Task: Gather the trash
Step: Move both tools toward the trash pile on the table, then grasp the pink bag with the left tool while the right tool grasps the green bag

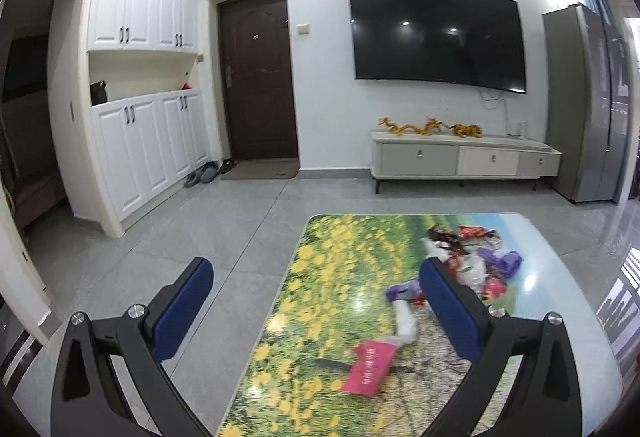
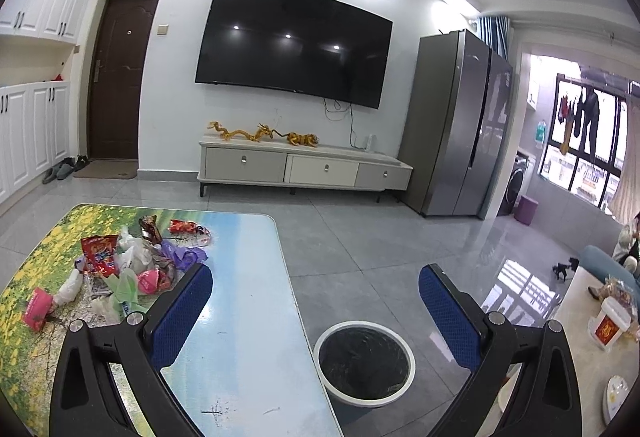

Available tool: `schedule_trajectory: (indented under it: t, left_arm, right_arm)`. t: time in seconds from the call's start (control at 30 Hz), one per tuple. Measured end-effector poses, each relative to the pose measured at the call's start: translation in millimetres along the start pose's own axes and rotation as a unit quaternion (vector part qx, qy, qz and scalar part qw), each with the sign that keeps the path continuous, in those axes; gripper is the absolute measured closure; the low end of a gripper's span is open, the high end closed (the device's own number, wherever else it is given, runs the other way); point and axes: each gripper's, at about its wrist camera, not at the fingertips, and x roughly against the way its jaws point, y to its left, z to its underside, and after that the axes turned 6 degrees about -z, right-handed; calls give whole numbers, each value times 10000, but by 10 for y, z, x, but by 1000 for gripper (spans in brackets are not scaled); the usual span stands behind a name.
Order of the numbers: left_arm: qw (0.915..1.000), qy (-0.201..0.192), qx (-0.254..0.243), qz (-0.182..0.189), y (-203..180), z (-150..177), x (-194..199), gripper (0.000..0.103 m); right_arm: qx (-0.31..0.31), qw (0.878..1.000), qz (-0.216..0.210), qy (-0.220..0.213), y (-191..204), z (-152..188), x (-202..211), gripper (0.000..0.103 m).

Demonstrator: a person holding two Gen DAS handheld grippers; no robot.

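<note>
The left gripper [image 1: 316, 281] hangs above the left long edge of the low table with the glossy flower-meadow print [image 1: 320, 317], its blue-padded jaws wide apart and holding nothing. Nearest it, toward the near left part of the tabletop, lies a flat pink packet [image 1: 369, 368] with a crumpled white wrapper [image 1: 406, 319] touching its far end; both look light and slick, so a pinch from above could skate them over the shiny surface and off the left edge to the floor. Further right, around the middle of the table, sits the main heap of trash [image 2: 132, 265]: red snack bags, thin white, green and purple plastic bags and crushed wrappers, piled loosely and overlapping. Grabbing one bag from that heap would likely drag its neighbours along or shed them in transit, and soft film may slip out of the pads. The right gripper [image 2: 316, 281], jaws likewise spread and empty, hovers past the table's right long edge, above the round white-rimmed bin with a black liner [image 2: 364, 363] standing on the grey tiled floor just beside that edge. The bin's mouth is modest, so a carry released early, or from high up, could miss it.
</note>
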Motion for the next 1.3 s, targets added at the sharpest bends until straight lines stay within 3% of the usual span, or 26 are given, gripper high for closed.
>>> schedule_trajectory:
  t: [0.13, 0.23, 0.43, 0.5, 0.6, 0.83, 0.9, 0.93, 0.97, 1.0, 1.03, 1.13, 1.3]
  left_arm:
    - [9999, -34, 53, -88, 140, 85, -110, 0]
    - [9995, 273, -47, 149, 147, 243, -274, 0]
    - [9892, 1161, -491, 751, -86, 582, -675, 0]
    - [9855, 1327, -607, 863, -178, 675, -790, 0]
    - [9801, 1561, -710, 1003, -316, 776, -980, 3]
    - [9659, 2082, -765, 1336, -477, 978, -1325, 26]
    - [9628, 2167, -769, 1422, -517, 1013, -1364, 37]
    - [9603, 2234, -775, 1481, -546, 1034, -1389, 47]
    - [9587, 2277, -777, 1517, -562, 1049, -1399, 58]
    - [9560, 2345, -785, 1576, -586, 1068, -1413, 63]
    - [9548, 2382, -794, 1591, -605, 1083, -1416, 71]
    - [9554, 2355, -816, 1586, -631, 1097, -1373, 75]
    - [9581, 2193, -813, 1654, -634, 1004, -1179, 86]
  right_arm:
    - [-223, 9991, -353, 2, -81, 28, -99, 0]
    - [-442, 9938, -996, 215, -113, 38, -270, 0]
    - [-144, 9641, -2407, 1109, 256, 121, -776, 0]
    - [-65, 9473, -2887, 1387, 446, 152, -974, 0]
    - [140, 9294, -3274, 1696, 764, 188, -1226, 0]
    - [245, 8964, -3820, 2236, 1260, 314, -1769, 11]
    - [246, 8916, -3868, 2342, 1383, 342, -1891, 22]
    - [217, 8873, -3931, 2402, 1417, 361, -1951, 27]
    - [194, 8837, -3969, 2475, 1437, 390, -2015, 44]
    - [182, 8815, -3985, 2526, 1435, 408, -2039, 64]
    - [152, 8769, -4050, 2585, 1423, 438, -2055, 69]
    - [33, 8691, -4249, 2531, 1303, 460, -1988, 75]
    - [-41, 8694, -4392, 2263, 1064, 390, -1737, 76]
